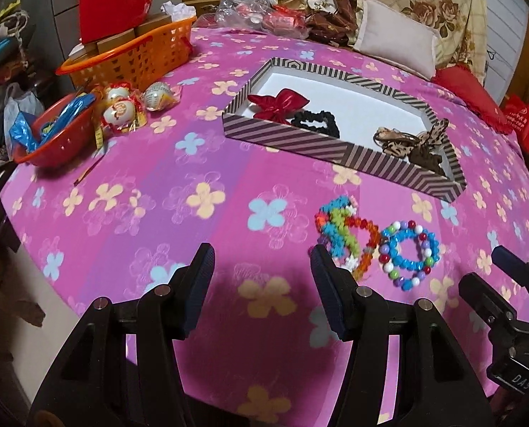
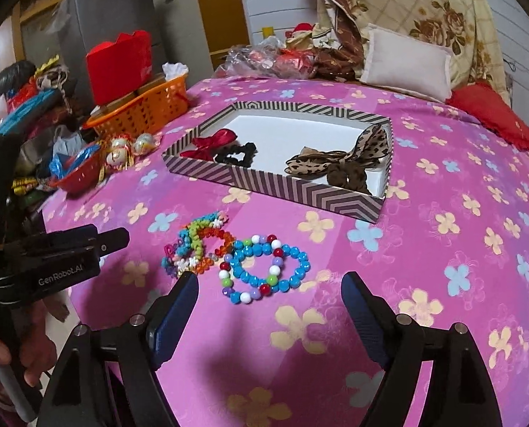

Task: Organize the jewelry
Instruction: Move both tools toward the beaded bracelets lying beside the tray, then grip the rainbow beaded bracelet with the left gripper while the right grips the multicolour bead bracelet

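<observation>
Hovering above the pink flower-print cloth [image 2: 442, 249] that covers the worktop, the right tool [image 2: 270, 306] stands wide with nothing between its fingers. Just beyond its tips lies the blue beaded bracelet [image 2: 264, 267], ringed by a strand of mixed white, red, green and purple beads. Touching it on the left is a multicoloured woven bracelet [image 2: 197, 245]. The left tool [image 1: 262, 270] also stands wide and empty; its right finger [image 1: 326, 277] sits just beside the multicoloured woven bracelet [image 1: 346, 238], without clear contact. Farther off rests the striped tray [image 2: 300, 192], holding a red bow [image 2: 211, 144] and a black scrunchie [image 2: 234, 154] at its left end and a leopard-print bow [image 2: 335, 160] at its right end. To the far left stand an orange basket [image 2: 150, 110] and a red bowl [image 2: 81, 174].
</observation>
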`<state>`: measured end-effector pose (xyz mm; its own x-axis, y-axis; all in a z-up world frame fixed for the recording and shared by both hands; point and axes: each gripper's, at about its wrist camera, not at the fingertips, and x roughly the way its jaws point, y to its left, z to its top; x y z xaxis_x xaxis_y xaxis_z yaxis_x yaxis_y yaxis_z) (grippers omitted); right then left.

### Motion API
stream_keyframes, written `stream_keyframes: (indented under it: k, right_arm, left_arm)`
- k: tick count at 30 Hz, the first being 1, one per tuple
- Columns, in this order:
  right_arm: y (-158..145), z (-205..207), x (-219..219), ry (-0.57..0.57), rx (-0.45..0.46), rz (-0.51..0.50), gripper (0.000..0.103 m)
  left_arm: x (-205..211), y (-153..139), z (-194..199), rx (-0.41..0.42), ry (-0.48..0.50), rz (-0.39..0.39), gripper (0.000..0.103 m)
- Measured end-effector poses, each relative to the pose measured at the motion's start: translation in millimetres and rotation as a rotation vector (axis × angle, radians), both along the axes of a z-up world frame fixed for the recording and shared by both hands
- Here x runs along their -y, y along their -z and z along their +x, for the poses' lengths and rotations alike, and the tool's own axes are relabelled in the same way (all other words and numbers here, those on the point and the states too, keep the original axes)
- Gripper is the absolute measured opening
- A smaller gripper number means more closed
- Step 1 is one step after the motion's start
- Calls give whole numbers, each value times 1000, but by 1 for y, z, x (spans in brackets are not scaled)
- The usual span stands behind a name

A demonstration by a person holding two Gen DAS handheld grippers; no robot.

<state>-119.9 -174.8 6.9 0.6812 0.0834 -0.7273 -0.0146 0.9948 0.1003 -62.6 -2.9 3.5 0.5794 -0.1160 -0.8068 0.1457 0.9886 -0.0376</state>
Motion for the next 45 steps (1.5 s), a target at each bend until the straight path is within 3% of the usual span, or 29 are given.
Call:
stream_keyframes:
  k: [9,28,29,33,45]
  right_arm:
    - [6,-1,-3,-10,-10,-23,80]
    - [18,9,9,-2,-40,-1,80]
    - [18,10,10,0,-37,1,78]
    - [19,20,11,-8,-47,13,54]
    - [35,50,3,-62,-88,-2,31]
  left_arm:
    - [-1,10,-5,-12,12,18,56]
    - [30,13,27,-46,39,11,56]
    - [32,13,31,-48,39,8,56]
    - [41,17,42,-55,46,17,56]
    - [52,30,62,-76,56,47,56]
